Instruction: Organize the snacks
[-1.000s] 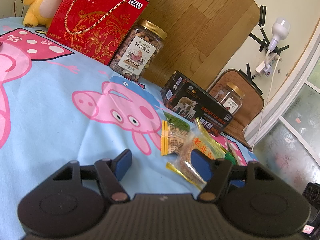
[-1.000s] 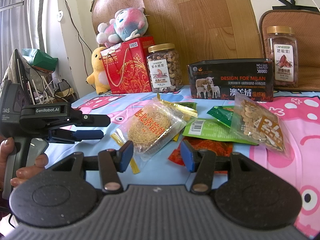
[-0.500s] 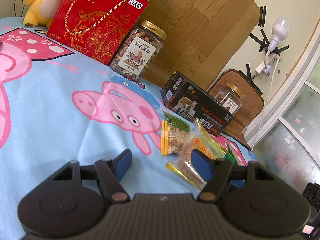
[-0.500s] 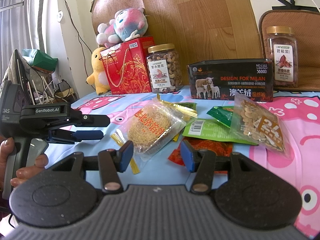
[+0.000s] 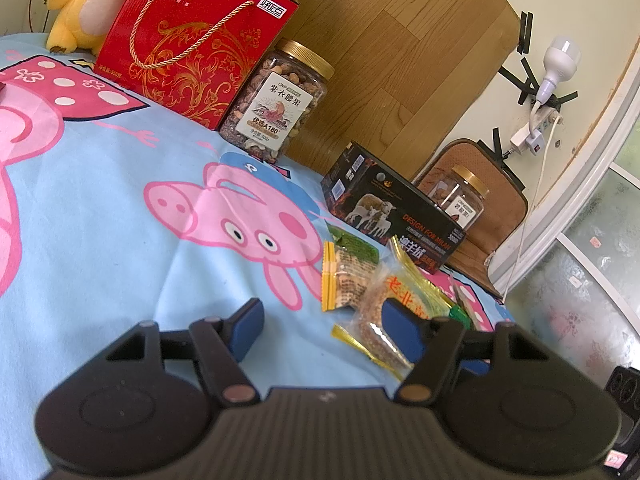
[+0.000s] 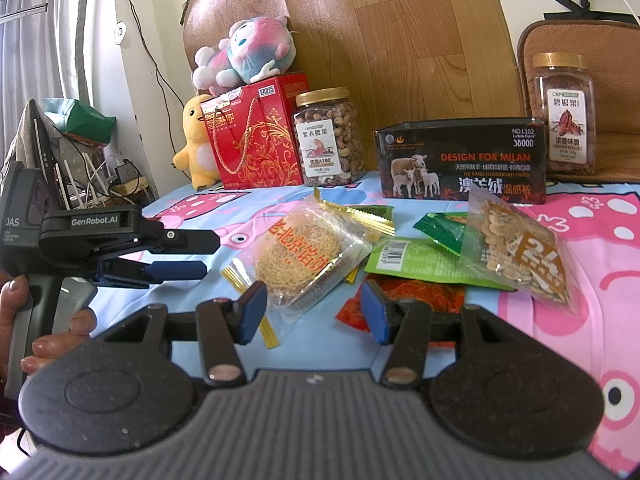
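Right wrist view: cashew jar (image 6: 329,136) full, pecan jar (image 6: 565,112) full, both lidded at bedsheet (image 6: 600,216) back edge. Right gripper (image 6: 314,312) spread, empty; left gripper (image 5: 324,330) spread too.

both grippers empty: left gripper (image 5: 320,330) jaws apart, right gripper (image 6: 314,310) same.

Red gift box (image 6: 256,144) with gold scrollwork, gold-lidded jar (image 6: 328,136) at its 3 o'clock, black tin (image 6: 460,160), blue pig-print cloth (image 5: 100,208), green packet (image 6: 416,266)
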Demonstrator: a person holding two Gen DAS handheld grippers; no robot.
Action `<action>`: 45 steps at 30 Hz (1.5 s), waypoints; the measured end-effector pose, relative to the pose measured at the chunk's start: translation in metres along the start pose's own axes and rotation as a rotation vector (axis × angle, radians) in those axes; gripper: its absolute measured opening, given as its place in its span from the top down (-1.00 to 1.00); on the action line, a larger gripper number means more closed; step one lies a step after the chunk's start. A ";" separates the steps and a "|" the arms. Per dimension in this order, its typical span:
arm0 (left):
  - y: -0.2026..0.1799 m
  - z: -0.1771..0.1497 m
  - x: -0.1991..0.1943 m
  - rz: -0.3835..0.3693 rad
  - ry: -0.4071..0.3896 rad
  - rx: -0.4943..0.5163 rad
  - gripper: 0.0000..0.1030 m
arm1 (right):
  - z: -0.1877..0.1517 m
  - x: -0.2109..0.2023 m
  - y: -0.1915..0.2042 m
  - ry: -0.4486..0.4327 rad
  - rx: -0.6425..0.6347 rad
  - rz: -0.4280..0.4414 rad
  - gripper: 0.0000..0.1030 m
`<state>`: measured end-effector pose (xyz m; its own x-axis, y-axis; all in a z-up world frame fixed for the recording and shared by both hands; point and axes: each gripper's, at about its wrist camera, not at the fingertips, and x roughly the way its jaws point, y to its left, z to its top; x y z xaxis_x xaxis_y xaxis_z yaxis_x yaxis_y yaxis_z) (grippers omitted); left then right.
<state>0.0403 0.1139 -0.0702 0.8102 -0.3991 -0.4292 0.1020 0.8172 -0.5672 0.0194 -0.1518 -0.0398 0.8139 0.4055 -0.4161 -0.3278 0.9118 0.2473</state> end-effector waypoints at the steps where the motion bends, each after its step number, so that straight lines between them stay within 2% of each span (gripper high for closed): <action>1: 0.000 0.001 0.000 0.000 0.000 0.000 -0.30 | 0.000 0.000 0.000 0.000 0.000 0.000 -0.07; 41: -0.005 -0.001 -0.001 -0.007 0.000 0.016 -0.30 | 0.000 -0.001 0.001 0.003 -0.001 0.002 -0.07; 45: -0.012 0.000 0.000 -0.033 0.007 0.035 -0.30 | 0.000 -0.002 0.001 0.000 0.005 0.008 -0.07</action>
<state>0.0389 0.1039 -0.0632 0.8021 -0.4288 -0.4157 0.1487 0.8176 -0.5563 0.0177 -0.1520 -0.0389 0.8112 0.4130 -0.4141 -0.3322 0.9081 0.2549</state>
